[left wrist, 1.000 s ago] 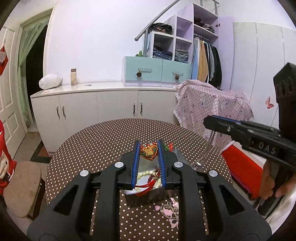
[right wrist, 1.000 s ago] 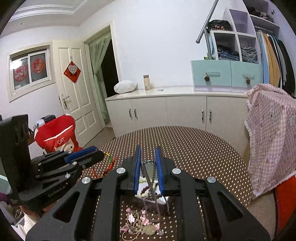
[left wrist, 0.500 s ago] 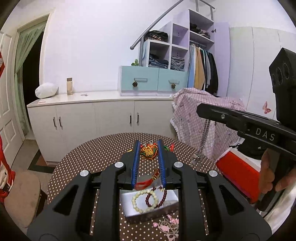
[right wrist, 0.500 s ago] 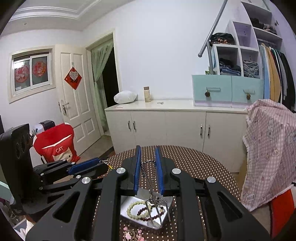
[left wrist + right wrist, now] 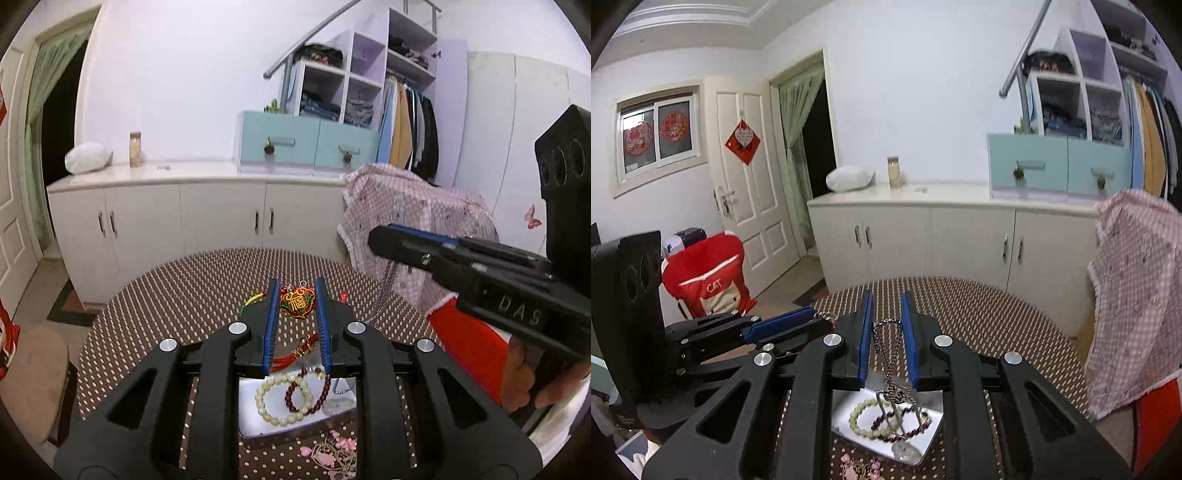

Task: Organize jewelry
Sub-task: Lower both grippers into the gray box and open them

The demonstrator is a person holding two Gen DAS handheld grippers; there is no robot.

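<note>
My left gripper (image 5: 295, 295) is shut on a red heart charm (image 5: 297, 303) with a red cord (image 5: 299, 350) hanging down over a silver tray (image 5: 255, 424). The tray holds a pale bead bracelet (image 5: 277, 400) and a dark red bead bracelet (image 5: 308, 393). My right gripper (image 5: 886, 306) is shut on a silver chain necklace (image 5: 892, 365) that hangs down into the tray (image 5: 934, 435) over the bracelets (image 5: 871, 417). The right gripper shows at the right of the left wrist view (image 5: 384, 240), with the chain (image 5: 382, 295) below it.
The tray sits on a round table with a brown polka-dot cloth (image 5: 184, 295). A pink flower piece of jewelry (image 5: 332, 448) lies in front of the tray. A chair under a pink checked cover (image 5: 1137, 295) stands at the right. White cabinets (image 5: 942, 240) line the back wall.
Both grippers have come down a little toward the tray with their jewelry still held. The chain now hangs lower over the bracelets.
</note>
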